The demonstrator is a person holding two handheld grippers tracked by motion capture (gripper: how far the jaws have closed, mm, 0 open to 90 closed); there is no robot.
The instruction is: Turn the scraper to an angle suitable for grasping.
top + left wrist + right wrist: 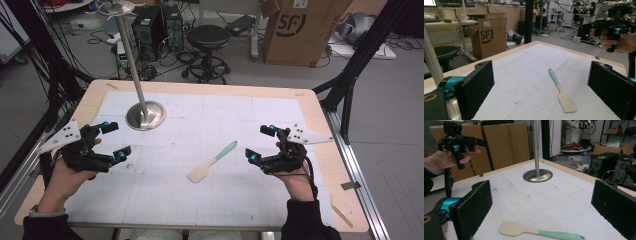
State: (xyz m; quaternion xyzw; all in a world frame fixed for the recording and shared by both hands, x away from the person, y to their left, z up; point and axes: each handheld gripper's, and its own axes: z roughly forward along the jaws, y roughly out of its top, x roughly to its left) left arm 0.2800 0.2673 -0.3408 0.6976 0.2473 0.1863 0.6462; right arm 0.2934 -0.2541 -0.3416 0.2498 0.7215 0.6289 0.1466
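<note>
A spatula (212,162) with a pale wooden blade and a teal handle lies flat on the white gridded mat (225,115), blade toward the front left. My left gripper (118,140) is held above the mat's left side, open and empty, well left of the spatula. At the right, my right gripper (259,143) is also open and empty, a short way from the handle end. In the left gripper view the spatula (561,92) lies ahead between the wide-apart jaws of my left gripper (541,77). In the right gripper view the spatula (536,231) lies low between the jaws of my right gripper (541,197).
A metal pole on a round steel base (145,116) stands on the mat at the back left. A thin wooden stick (342,215) lies near the table's front right corner. Behind the table are a black stool (209,37), computer towers (157,25) and a cardboard box (300,30).
</note>
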